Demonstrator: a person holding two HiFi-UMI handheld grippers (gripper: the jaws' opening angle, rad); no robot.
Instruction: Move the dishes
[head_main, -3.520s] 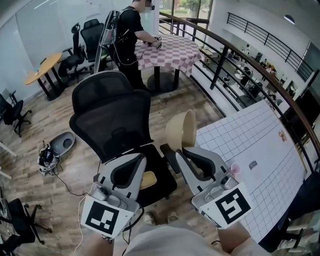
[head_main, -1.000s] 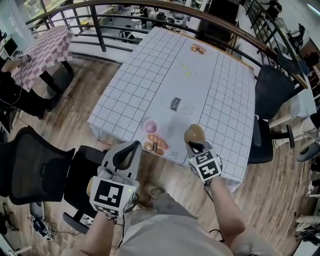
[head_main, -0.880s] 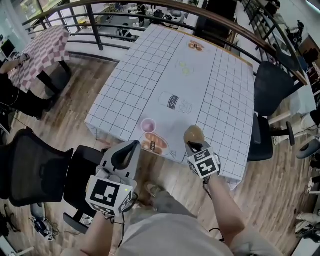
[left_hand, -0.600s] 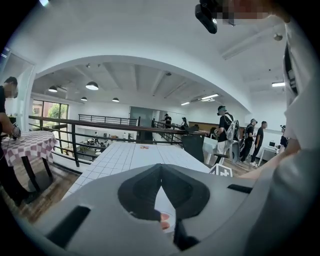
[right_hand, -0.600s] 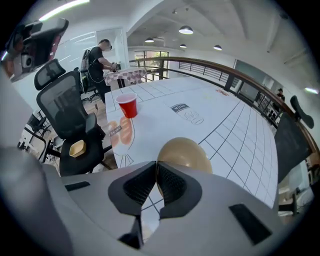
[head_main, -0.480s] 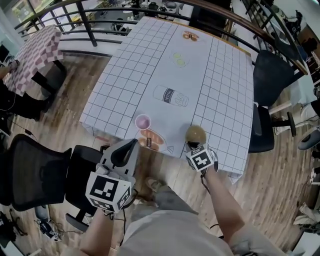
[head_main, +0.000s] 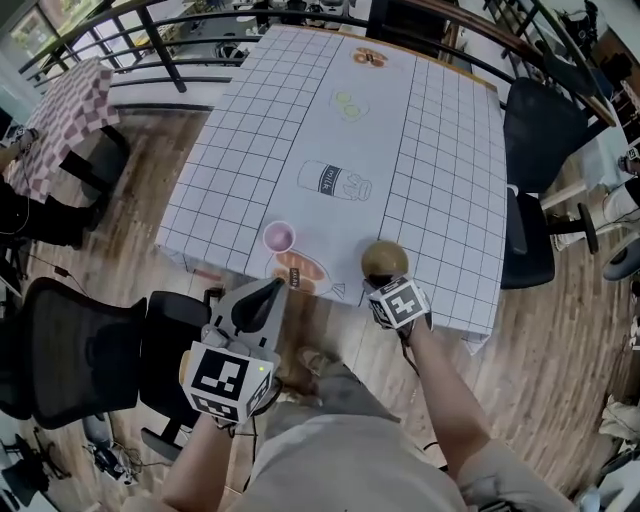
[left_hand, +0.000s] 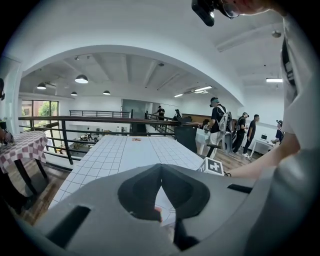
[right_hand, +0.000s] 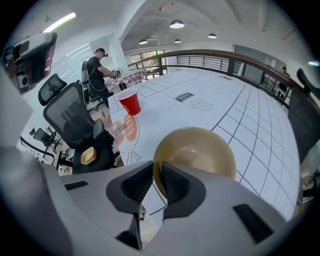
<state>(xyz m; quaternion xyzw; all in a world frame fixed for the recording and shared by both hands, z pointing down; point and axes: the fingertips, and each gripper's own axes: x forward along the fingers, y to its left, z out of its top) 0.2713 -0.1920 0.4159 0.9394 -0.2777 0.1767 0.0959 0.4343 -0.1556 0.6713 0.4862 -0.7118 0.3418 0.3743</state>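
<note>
right now the right gripper (head_main: 383, 284) points steeply down at the near edge of the table (head_main: 440, 180). its jaws have just been opening and stand a little apart, one on each side of the near rim of the tan bowl (head_main: 384, 260), no longer clamped on it. the bowl sits upright on the checked cloth, close to the near edge and right of its middle. a red cup (head_main: 279, 237) stands well to the bowl's left, also near that edge, with a printed food drawing (head_main: 298, 271) on the cloth between them. the left gripper (head_main: 274, 288) hangs just off the near edge, its jaws closed tip to tip with nothing in them.
</note>
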